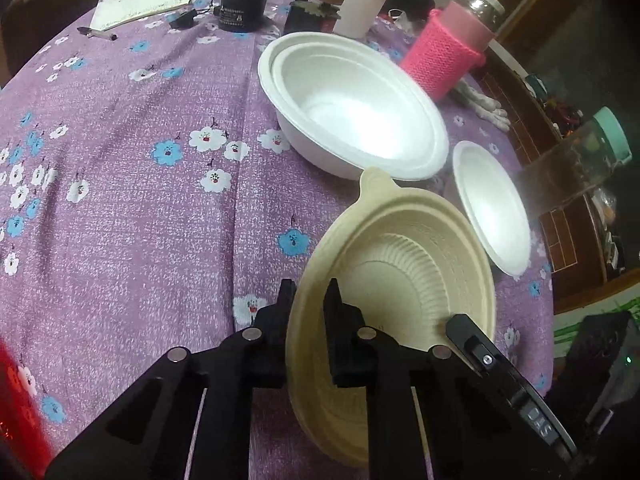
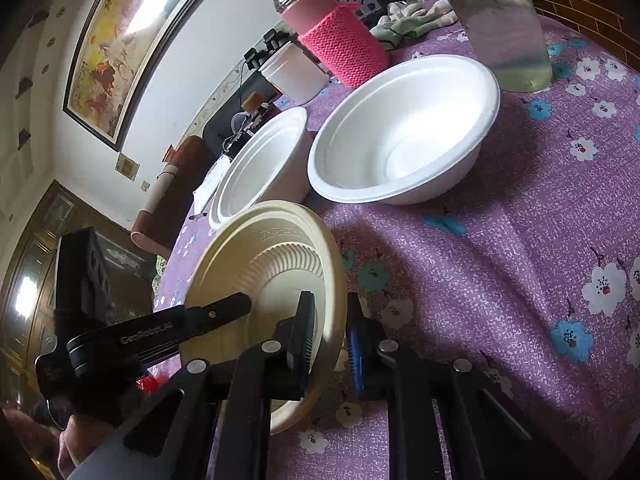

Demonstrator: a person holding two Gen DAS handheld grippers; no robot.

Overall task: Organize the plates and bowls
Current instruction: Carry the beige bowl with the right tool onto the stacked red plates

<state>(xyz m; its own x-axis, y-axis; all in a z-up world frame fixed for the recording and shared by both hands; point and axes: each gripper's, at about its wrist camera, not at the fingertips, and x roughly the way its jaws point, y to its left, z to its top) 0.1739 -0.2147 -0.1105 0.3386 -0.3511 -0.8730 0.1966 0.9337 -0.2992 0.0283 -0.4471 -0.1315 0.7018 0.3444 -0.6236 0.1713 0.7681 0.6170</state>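
Observation:
A cream ribbed bowl (image 1: 404,280) is held off the purple floral tablecloth (image 1: 140,200), tilted. My left gripper (image 1: 308,296) is shut on its near rim, one finger inside and one outside. My right gripper (image 2: 330,312) is shut on the opposite rim of the same cream bowl (image 2: 276,264); its finger (image 1: 476,344) shows in the left wrist view. Two nested white foam bowls (image 1: 352,108) stand farther back, and a single white foam bowl (image 1: 492,208) stands to their right. In the right wrist view the single bowl (image 2: 404,128) is nearest and the nested pair (image 2: 260,164) is beyond.
A pink knitted bottle (image 1: 448,52), a white jar (image 1: 360,4), a black round device (image 1: 242,6) and a notebook (image 1: 140,2) stand along the table's far side. A clear bottle with a teal lid (image 1: 580,160) stands at the right edge. White gloves (image 1: 488,104) lie near it.

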